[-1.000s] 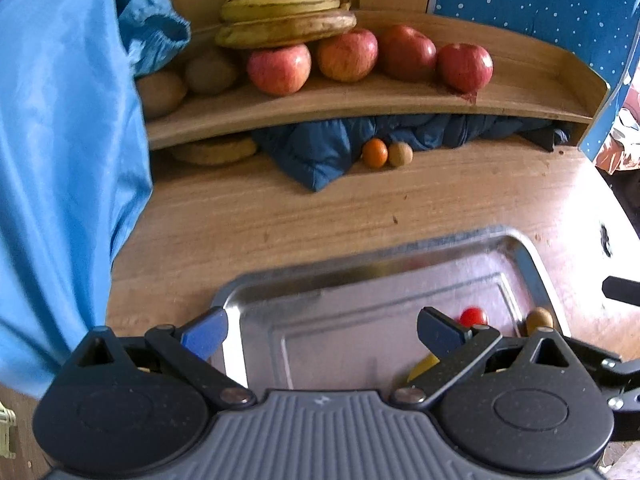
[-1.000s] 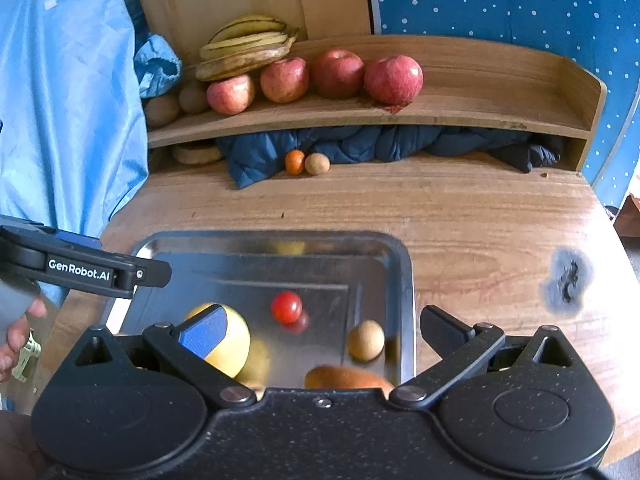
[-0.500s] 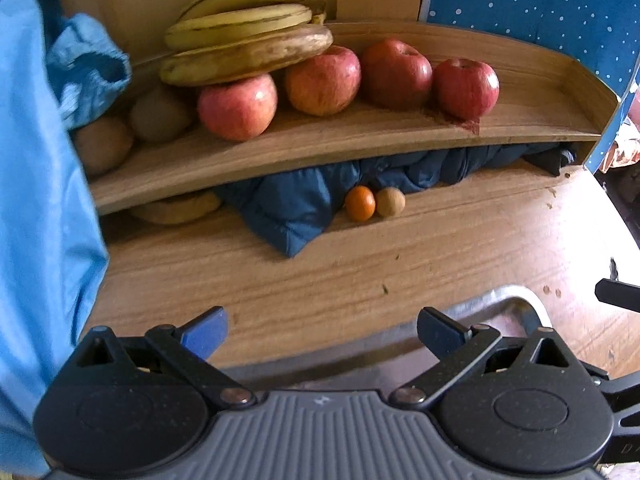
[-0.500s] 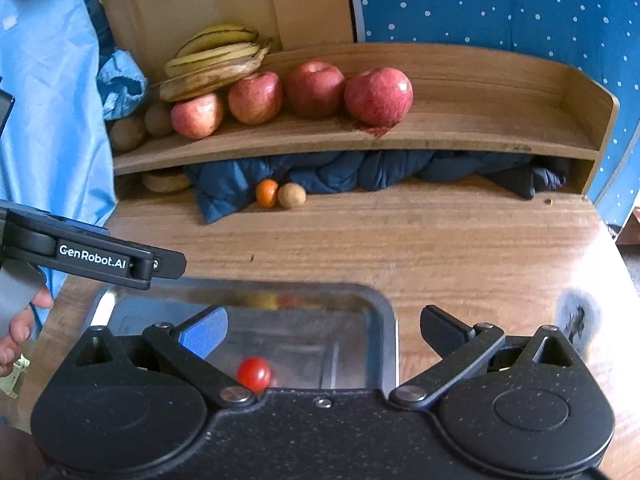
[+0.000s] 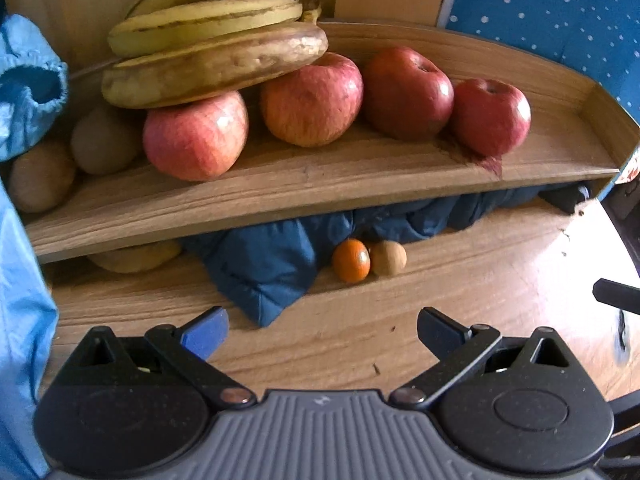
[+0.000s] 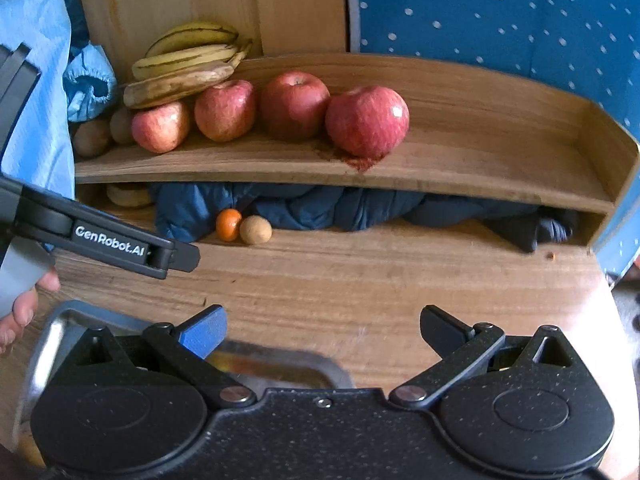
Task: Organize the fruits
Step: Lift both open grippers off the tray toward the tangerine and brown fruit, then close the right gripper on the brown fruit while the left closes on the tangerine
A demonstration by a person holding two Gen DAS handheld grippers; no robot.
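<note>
Shiny steel tray: only the far rim and a corner show; the black right-gripper body covers the rest, contents unreadable.
Dark blue quilted cloth: mostly tucked under the curved wooden shelf; full extent hidden.
Pale flat item under the shelf: upper part hidden; identity unclear.
Brown round fruits at shelf's left end: dim and soft; kind uncertain.
Bare fingers: cut by left edge.
</note>
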